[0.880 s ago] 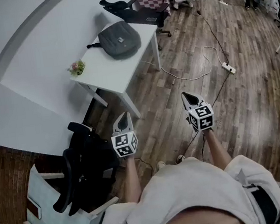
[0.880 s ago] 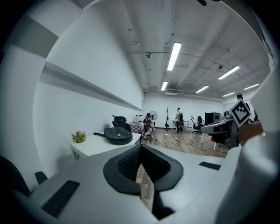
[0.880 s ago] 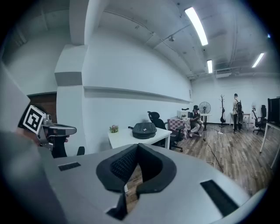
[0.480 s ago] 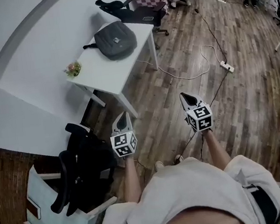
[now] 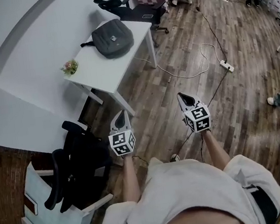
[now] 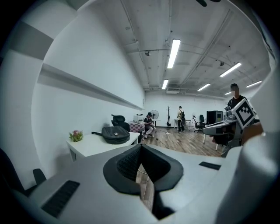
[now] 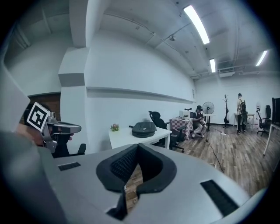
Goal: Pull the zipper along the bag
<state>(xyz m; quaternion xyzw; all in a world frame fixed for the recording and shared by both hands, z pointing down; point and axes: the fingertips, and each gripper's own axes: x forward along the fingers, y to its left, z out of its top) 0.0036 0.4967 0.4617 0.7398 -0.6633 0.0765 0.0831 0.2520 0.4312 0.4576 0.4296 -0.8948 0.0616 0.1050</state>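
A dark grey bag (image 5: 112,37) lies flat at the far end of a white table (image 5: 99,71), also seen as the bag (image 6: 115,134) in the left gripper view and the bag (image 7: 144,129) in the right gripper view. My left gripper (image 5: 122,117) is held over the wooden floor, well short of the table's near corner, jaws shut with nothing in them. My right gripper (image 5: 184,98) hangs further right over the floor, also shut and empty. Both point toward the table.
A small pot of flowers (image 5: 70,67) stands at the table's left edge. A black office chair (image 5: 82,157) is close by my left arm. A white cable with a power strip (image 5: 224,66) runs over the floor. People sit and stand at the far end of the room.
The table and bag have shifted slightly left and up in the head view as I step. A person's leg has come in at the right edge. Both grippers stay shut.
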